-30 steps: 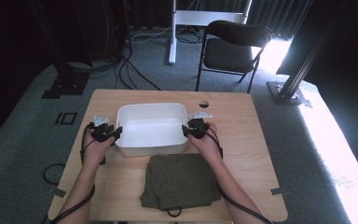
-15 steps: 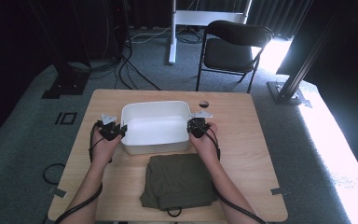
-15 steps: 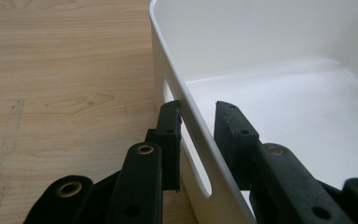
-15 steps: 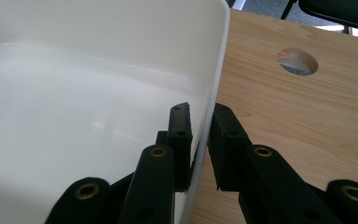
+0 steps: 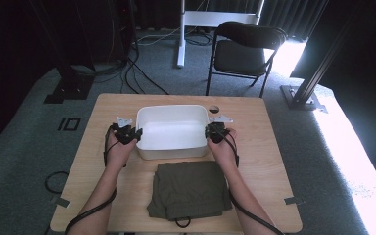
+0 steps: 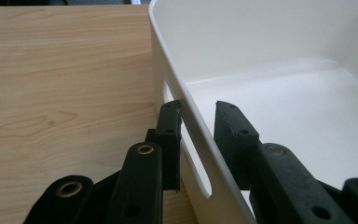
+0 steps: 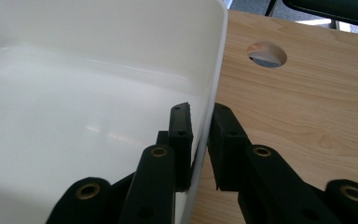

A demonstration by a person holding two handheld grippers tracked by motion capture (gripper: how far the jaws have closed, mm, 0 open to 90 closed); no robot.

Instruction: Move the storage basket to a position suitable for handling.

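At table (image 5: 254,147) centre, left gripper (image 5: 127,135) at 9 o'clock and right gripper (image 5: 215,133) at 3 o'clock have just clamped the white bin (image 5: 172,134) walls; lift both evenly.

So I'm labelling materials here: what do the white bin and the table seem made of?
White bin: likely plastic, smooth and slightly glossy, with thin moulded walls, a rounded rim and a cut-out handle slot. Table: light wood or wood-look laminate, matt, with visible grain.

A wooden table (image 5: 264,147) carries a white tub (image 5: 172,131) and folded olive cloth (image 5: 188,190).
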